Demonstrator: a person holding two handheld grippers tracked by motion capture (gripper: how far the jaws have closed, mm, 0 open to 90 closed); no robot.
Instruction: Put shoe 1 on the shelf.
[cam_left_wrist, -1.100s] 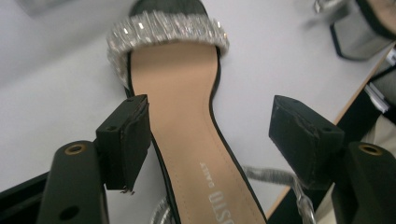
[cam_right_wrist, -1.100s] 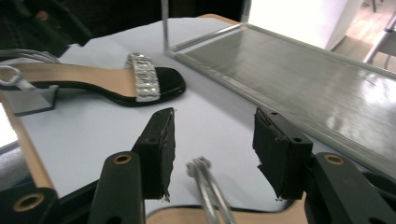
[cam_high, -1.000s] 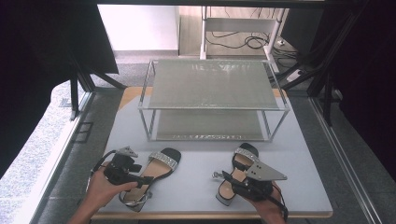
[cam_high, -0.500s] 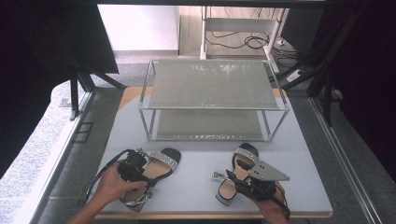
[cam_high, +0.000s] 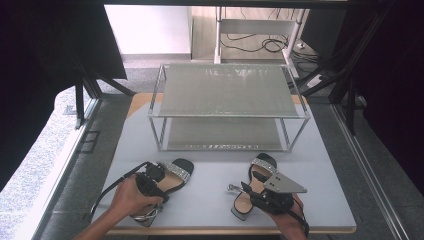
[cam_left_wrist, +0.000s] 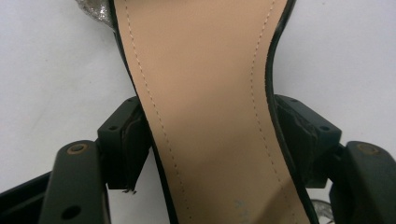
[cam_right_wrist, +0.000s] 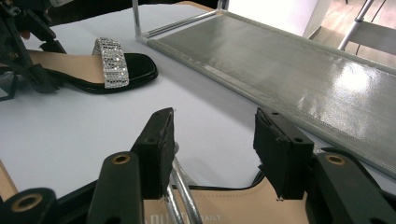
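Left sandal (cam_left_wrist: 205, 116) flat on tabletop (cam_high: 215, 192), between left gripper (cam_left_wrist: 212, 140) fingers (cam_left_wrist: 128, 135), clenched on its sole. Right sandal (cam_high: 252, 187) under right gripper (cam_right_wrist: 212, 149), fingers released.

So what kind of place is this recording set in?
Probably a lab or data-collection workstation, not a home: a bare grey table holding a two-tier metal rack, dark curtains at the sides, loose cables on the floor behind.
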